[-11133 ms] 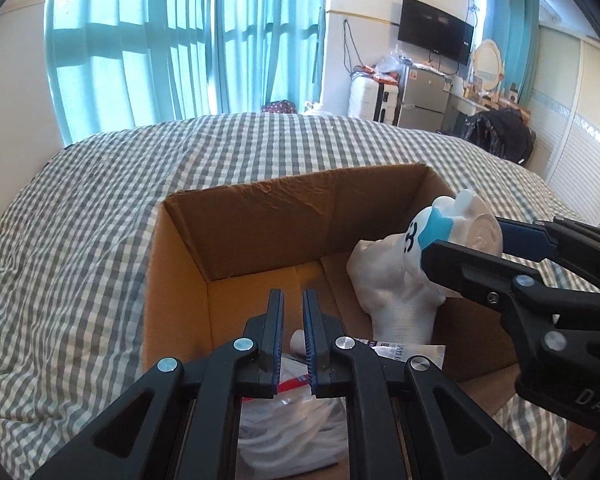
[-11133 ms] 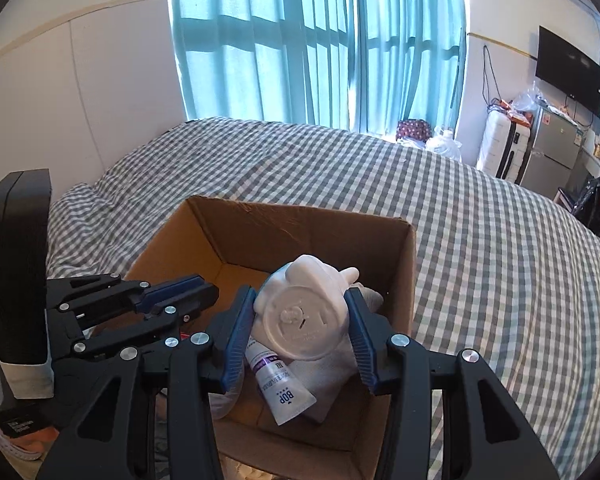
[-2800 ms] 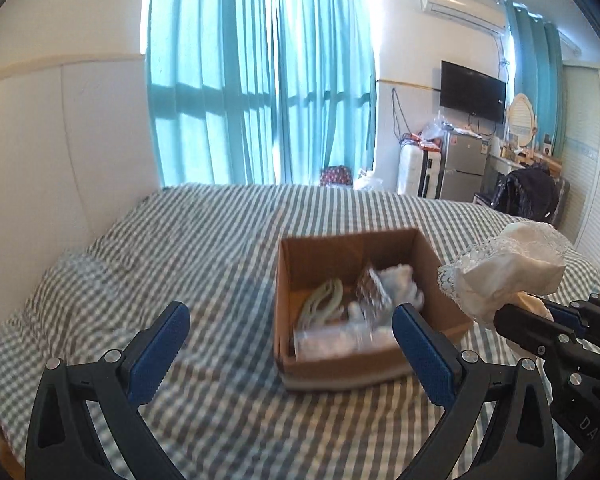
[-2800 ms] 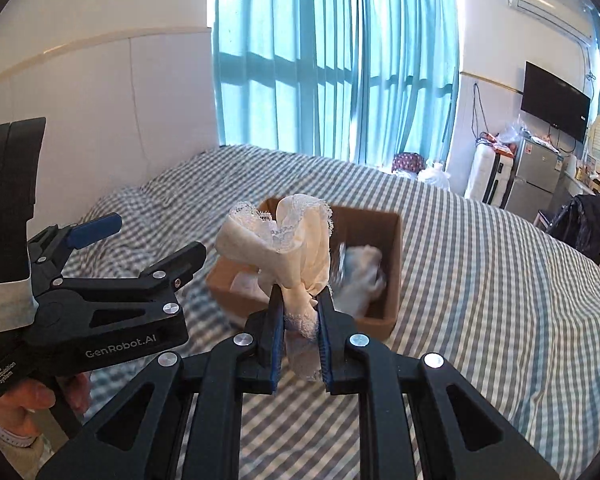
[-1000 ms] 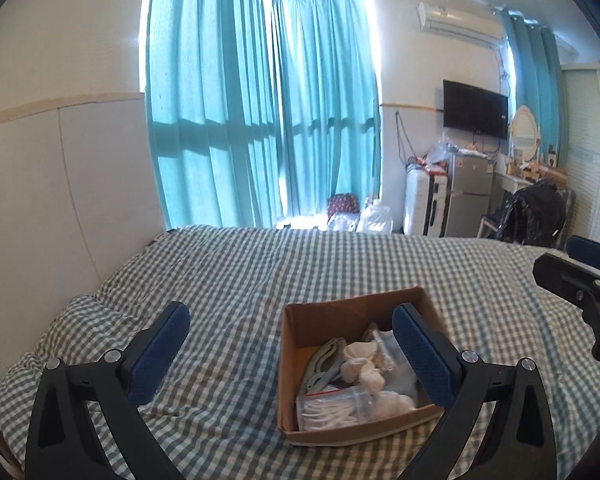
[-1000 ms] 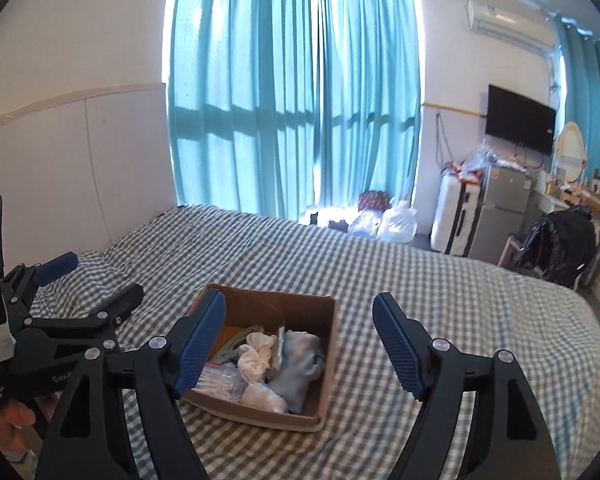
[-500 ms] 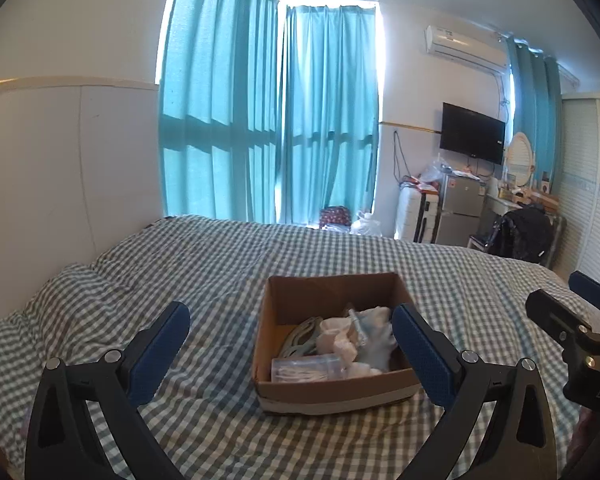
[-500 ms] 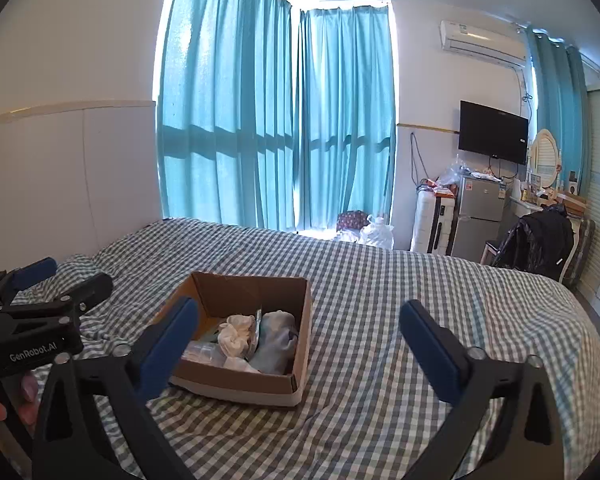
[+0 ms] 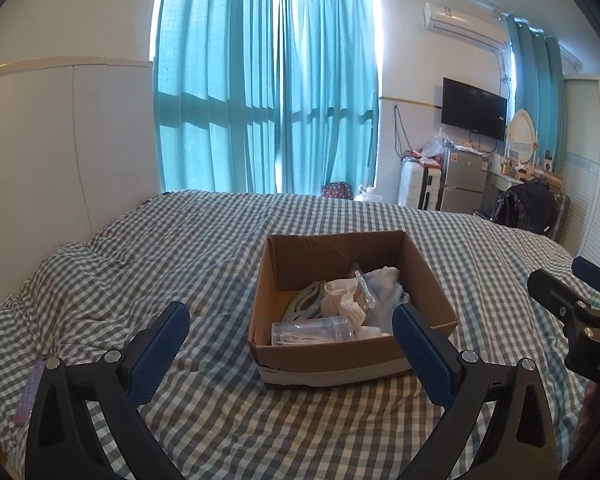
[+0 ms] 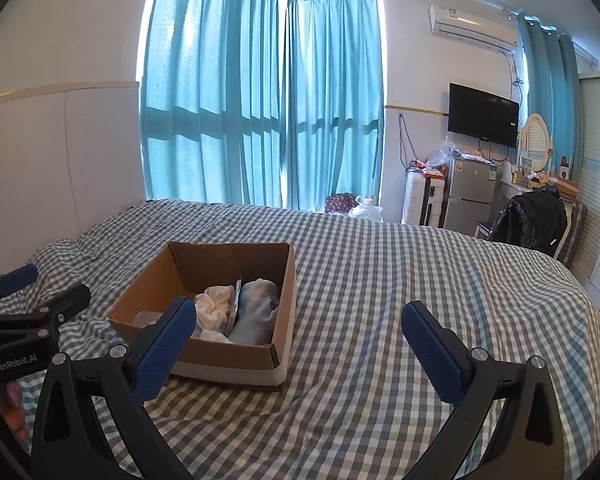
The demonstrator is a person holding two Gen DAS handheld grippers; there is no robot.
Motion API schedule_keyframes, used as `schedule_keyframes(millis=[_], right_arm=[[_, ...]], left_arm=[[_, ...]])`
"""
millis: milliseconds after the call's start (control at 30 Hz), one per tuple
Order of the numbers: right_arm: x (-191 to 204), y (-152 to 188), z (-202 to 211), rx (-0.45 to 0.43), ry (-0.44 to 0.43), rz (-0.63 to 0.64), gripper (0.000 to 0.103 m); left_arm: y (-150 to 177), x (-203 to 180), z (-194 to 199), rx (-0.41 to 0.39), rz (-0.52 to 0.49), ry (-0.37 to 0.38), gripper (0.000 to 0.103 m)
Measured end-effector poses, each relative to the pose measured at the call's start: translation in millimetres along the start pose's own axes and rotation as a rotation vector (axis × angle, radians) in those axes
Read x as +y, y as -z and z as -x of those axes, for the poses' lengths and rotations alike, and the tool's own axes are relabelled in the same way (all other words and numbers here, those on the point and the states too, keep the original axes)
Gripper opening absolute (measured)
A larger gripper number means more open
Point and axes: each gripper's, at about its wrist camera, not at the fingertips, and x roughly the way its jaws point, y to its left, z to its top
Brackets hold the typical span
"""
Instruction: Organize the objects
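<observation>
An open cardboard box (image 9: 316, 356) sits on the checked bed; it also shows in the right wrist view (image 10: 228, 356). Inside lie a clear plastic jar (image 9: 312, 330), a cream lace cloth (image 9: 344, 298), a pale blue cloth (image 9: 386, 284) and a grey-green curved item (image 9: 304, 304). My left gripper (image 9: 290, 338) is open and empty, held back from the box's near side. My right gripper (image 10: 300, 332) is open and empty, to the right of the box. Each gripper shows at the edge of the other's view.
The grey-and-white checked bedspread (image 10: 380, 288) covers the whole bed. A small purple strip (image 9: 30, 390) lies at the bed's left edge. Teal curtains (image 10: 260, 100), a small fridge (image 10: 472, 196), a suitcase (image 10: 424, 200) and a chair with a dark jacket (image 10: 528, 220) stand beyond the bed.
Both grippers stay open and empty and have drawn back and lower over the last second. The lace cloth held by my right gripper earlier now lies in the box.
</observation>
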Motion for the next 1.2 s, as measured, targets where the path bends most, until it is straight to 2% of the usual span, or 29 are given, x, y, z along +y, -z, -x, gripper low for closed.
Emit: schedule_keyframes(millis=[1200], right_arm=[[-1.0,2.6,-0.1,0.012,-0.005,-0.012,0.103]], left_arm=[[4.0,-7.4,1.2,0.024,-0.036,-0.011,0.103]])
